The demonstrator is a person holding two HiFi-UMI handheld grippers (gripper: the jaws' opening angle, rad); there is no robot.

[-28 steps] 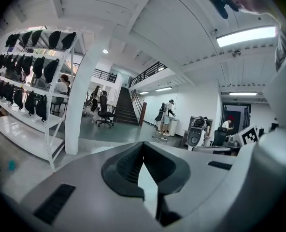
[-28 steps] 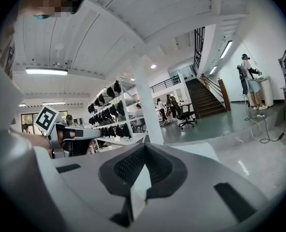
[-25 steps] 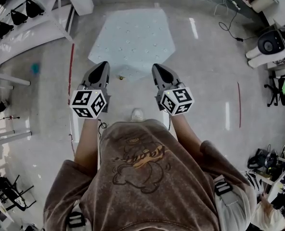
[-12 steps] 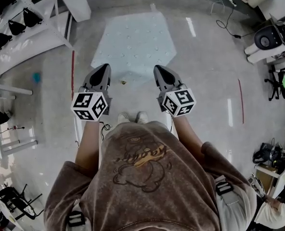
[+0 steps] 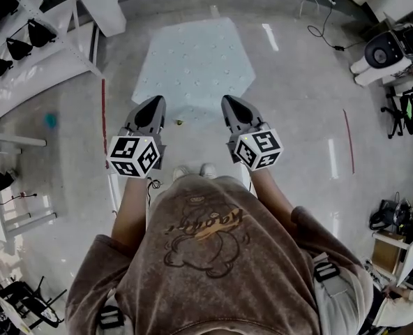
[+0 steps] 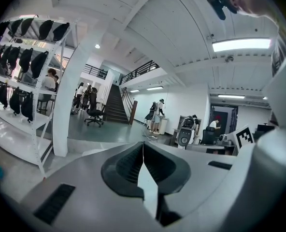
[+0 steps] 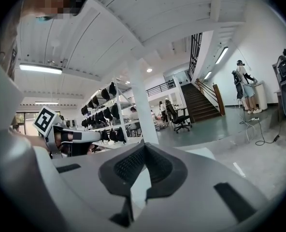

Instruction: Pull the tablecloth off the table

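The pale blue tablecloth lies spread over the grey floor ahead of me, and no table shows in any view. Its near edge runs up to both grippers. My left gripper is shut on that edge. A strip of the pale cloth shows pinched between its dark jaws, and this gripper points level across the hall. My right gripper is shut on the edge as well, with cloth caught between its jaws. The right gripper is held beside the left at waist height.
A white shelving rack with black items and a white pillar stand to the left. Red floor lines run beside the cloth. Office chairs, a speaker-like machine and cables sit to the right. Several people stand far off near a staircase.
The person's second shoe has come up beside the first below the grippers. The cloth sits slightly farther up the view. Both grippers stay shut on its edge.
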